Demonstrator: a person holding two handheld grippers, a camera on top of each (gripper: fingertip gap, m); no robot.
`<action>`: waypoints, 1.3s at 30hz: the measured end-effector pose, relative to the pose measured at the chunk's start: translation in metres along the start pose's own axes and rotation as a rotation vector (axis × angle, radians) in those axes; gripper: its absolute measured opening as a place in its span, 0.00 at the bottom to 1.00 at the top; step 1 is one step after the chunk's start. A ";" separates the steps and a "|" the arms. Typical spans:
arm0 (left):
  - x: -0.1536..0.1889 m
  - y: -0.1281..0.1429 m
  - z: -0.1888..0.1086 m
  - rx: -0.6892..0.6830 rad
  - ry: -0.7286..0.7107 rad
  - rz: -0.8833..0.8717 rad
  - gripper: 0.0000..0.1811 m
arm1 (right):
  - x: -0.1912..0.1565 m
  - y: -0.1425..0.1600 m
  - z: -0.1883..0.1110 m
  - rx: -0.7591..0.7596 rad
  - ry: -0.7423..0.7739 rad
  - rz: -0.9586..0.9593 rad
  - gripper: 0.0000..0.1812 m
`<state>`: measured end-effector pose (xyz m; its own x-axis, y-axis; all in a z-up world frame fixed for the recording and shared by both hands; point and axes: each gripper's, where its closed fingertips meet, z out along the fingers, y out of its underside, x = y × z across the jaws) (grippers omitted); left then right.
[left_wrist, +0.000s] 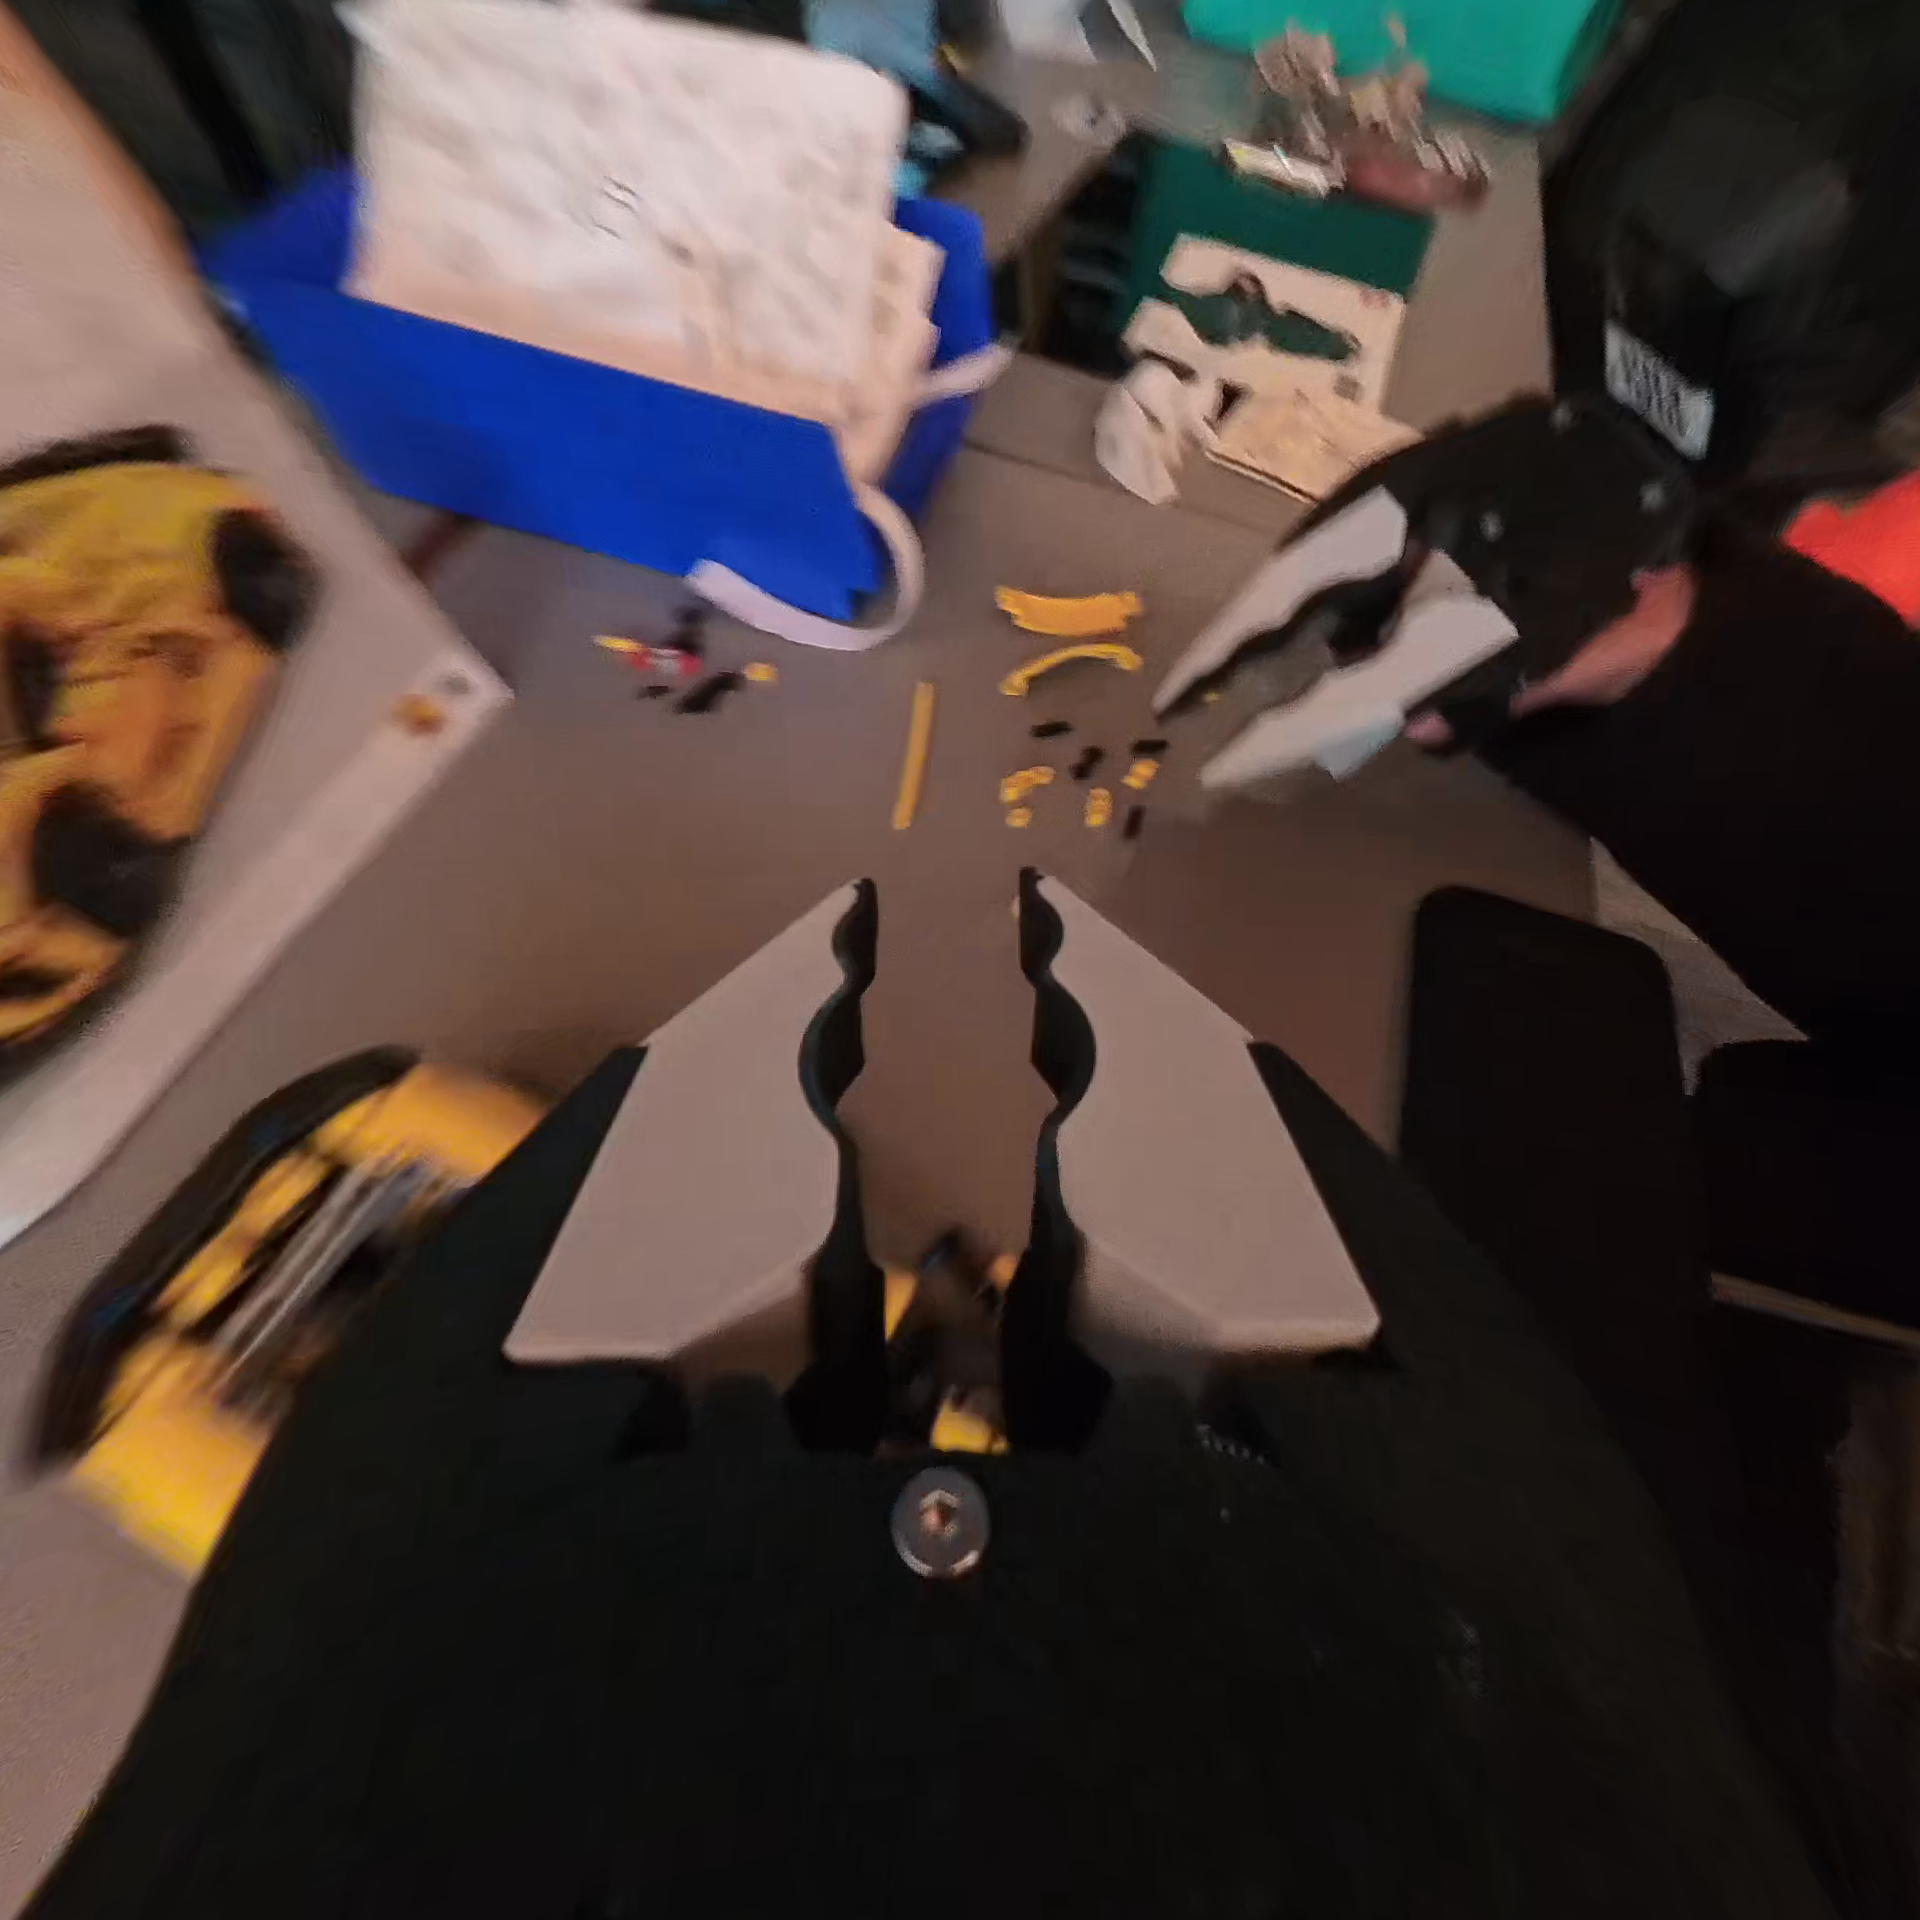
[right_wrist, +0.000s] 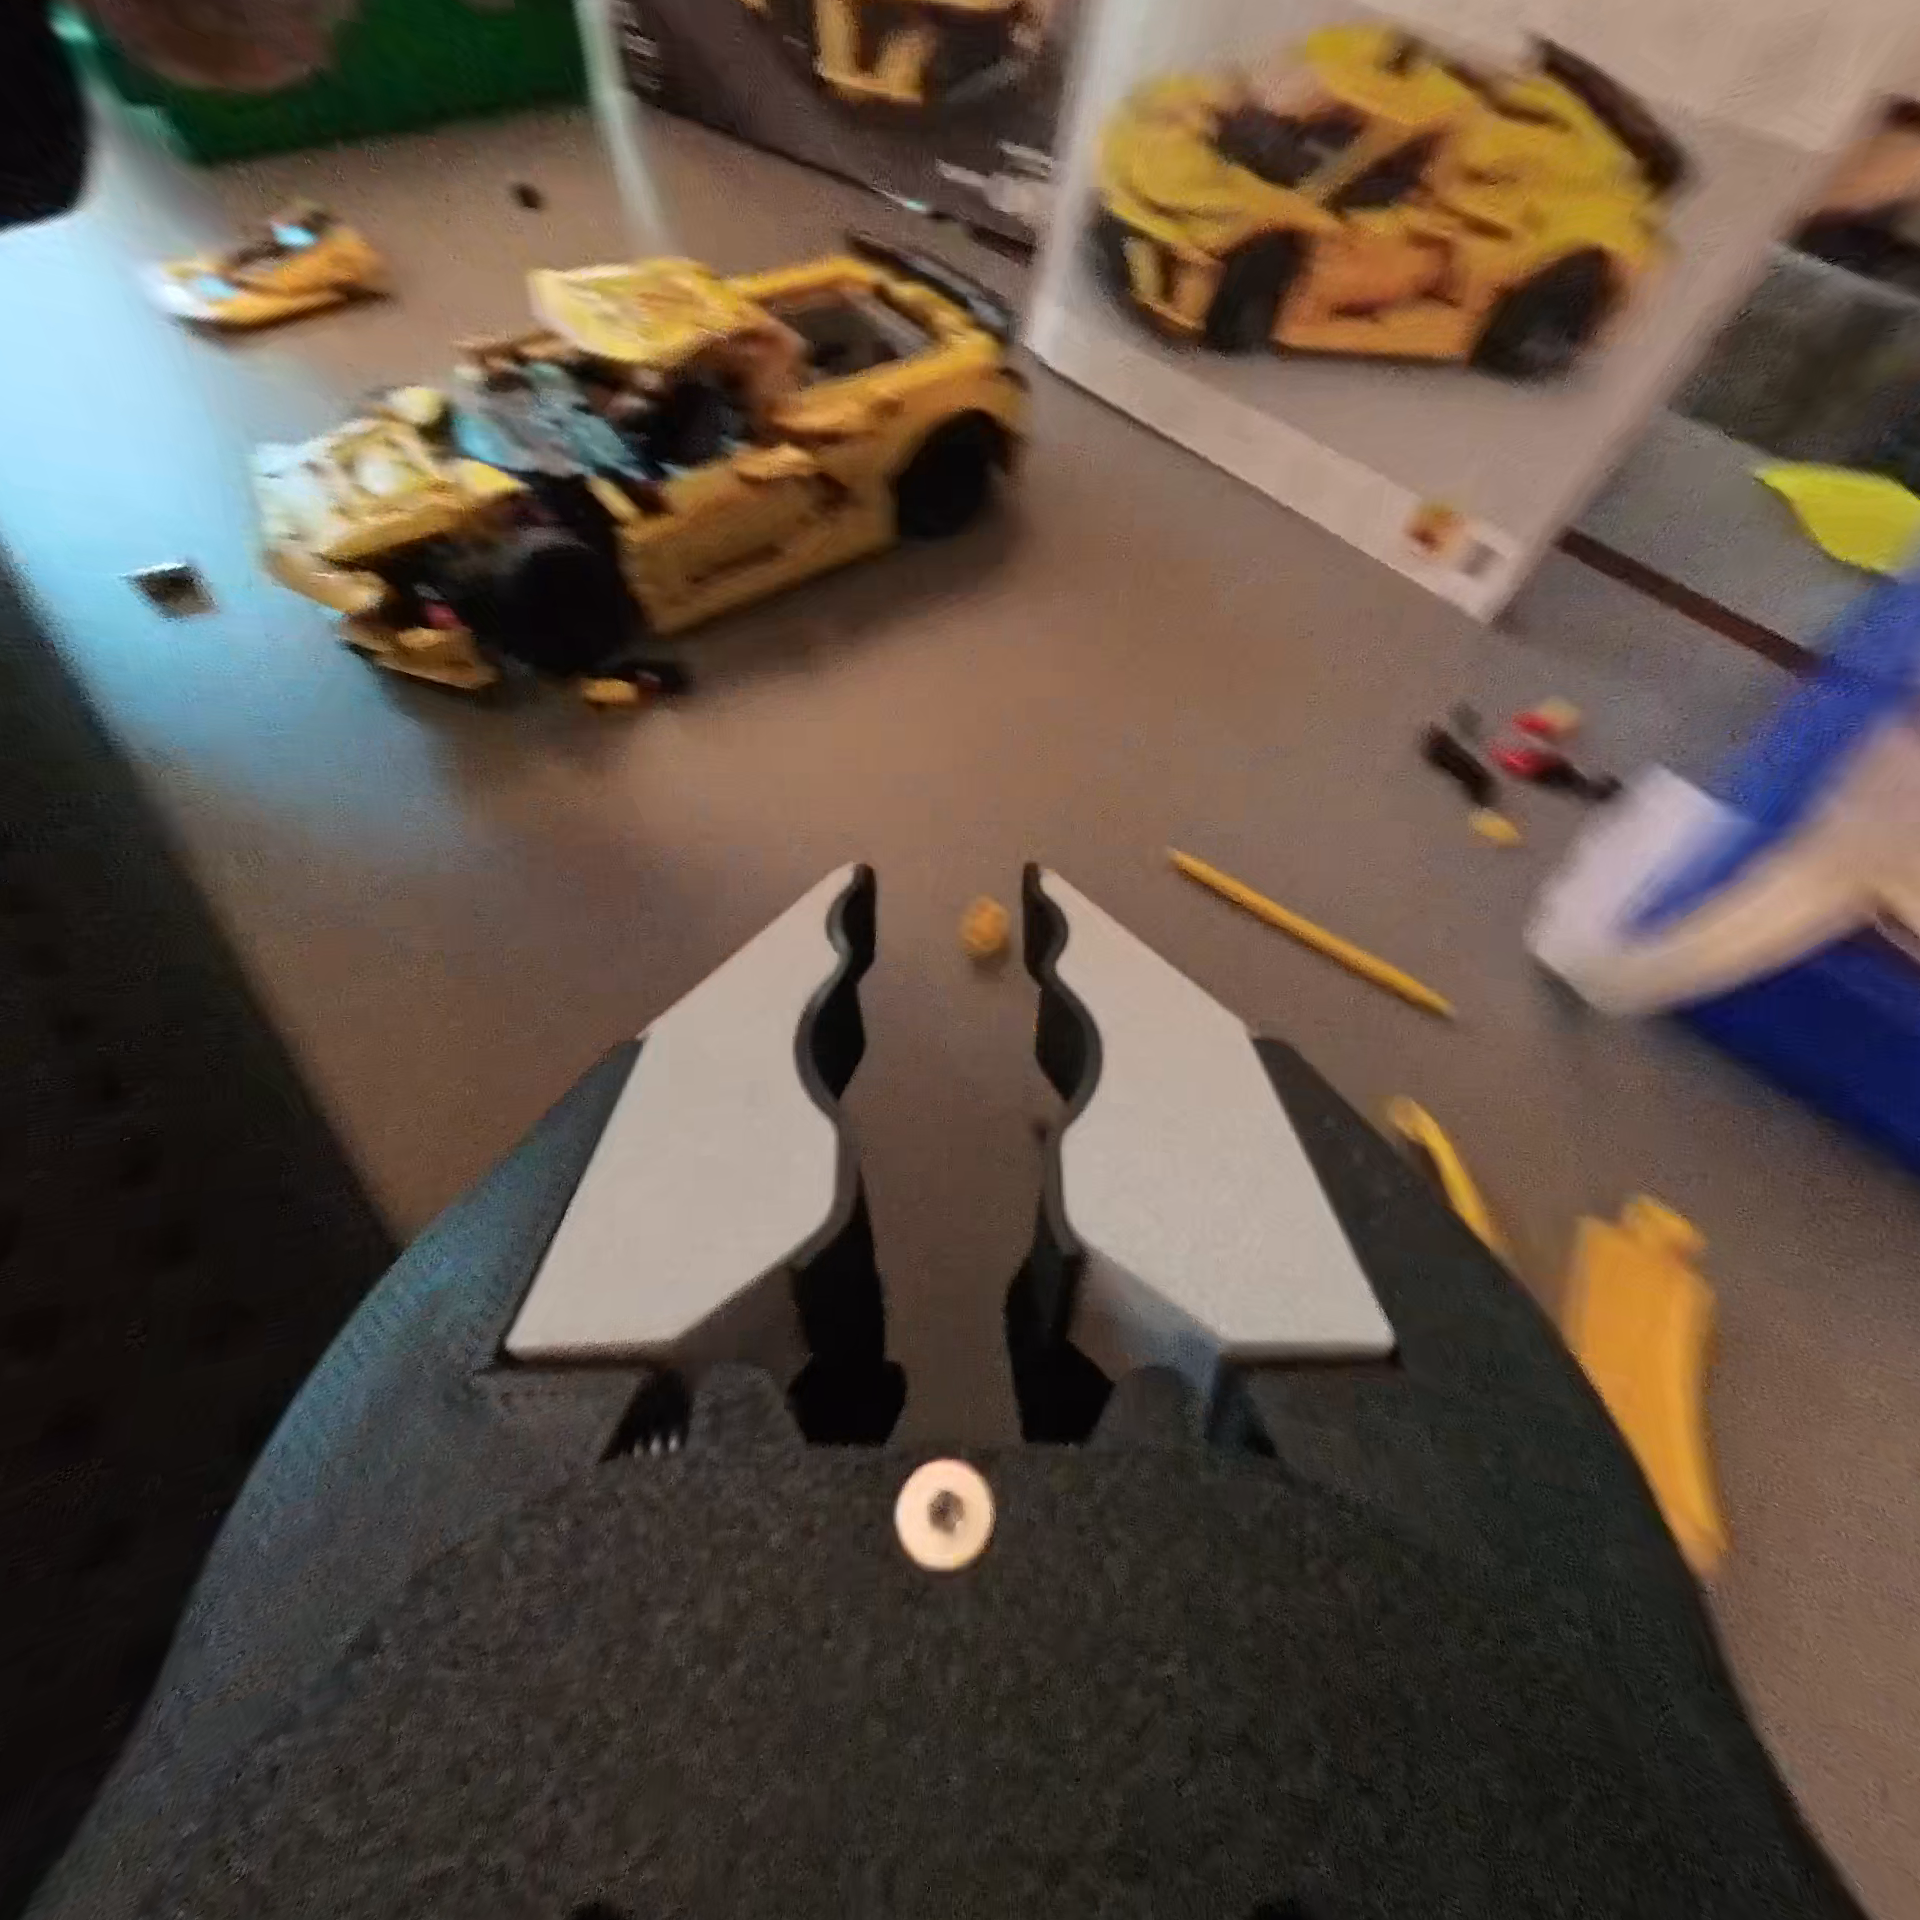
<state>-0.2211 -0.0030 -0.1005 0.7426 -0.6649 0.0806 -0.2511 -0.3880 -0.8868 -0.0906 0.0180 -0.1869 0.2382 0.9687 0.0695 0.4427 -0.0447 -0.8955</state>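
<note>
Below, left tongs (left_wrist: 945, 883) parted and empty, right tongs (right_wrist: 948, 883) parted over small yellow piece (right_wrist: 984, 925), yellow rod (right_wrist: 1309, 932) lying diagonally

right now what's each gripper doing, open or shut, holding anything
Left gripper: open, holding nothing, above the table short of the long yellow rod.
Right gripper: open, holding nothing; a small yellow piece lies on the table beyond its tips.

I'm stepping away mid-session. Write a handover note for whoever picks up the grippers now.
Left gripper: open, empty, above the table, short of the long yellow rod.
Right gripper: open, empty; a small yellow piece lies on the table just beyond its fingers.
Part-built yellow car stands farther off; loose yellow and black parts lie scattered; blue bin behind.
Nothing is held.
</note>
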 end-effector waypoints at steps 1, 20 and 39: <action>-0.013 0.009 -0.023 0.036 -0.043 -0.005 0.15 | -0.025 -0.007 0.020 0.012 -0.062 -0.038 0.16; -0.007 0.093 -0.098 0.335 0.219 -0.365 0.14 | -0.116 0.000 0.136 -0.208 -0.117 -0.201 0.12; 0.037 0.092 -0.050 0.217 0.375 -0.484 0.15 | -0.150 -0.082 0.088 0.275 -0.081 -0.533 0.08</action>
<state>-0.2476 -0.0957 -0.1565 0.4635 -0.6400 0.6128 0.2183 -0.5877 -0.7790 -0.2386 -0.1021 -0.1624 -0.0266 0.8563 0.5158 0.2411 0.5062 -0.8280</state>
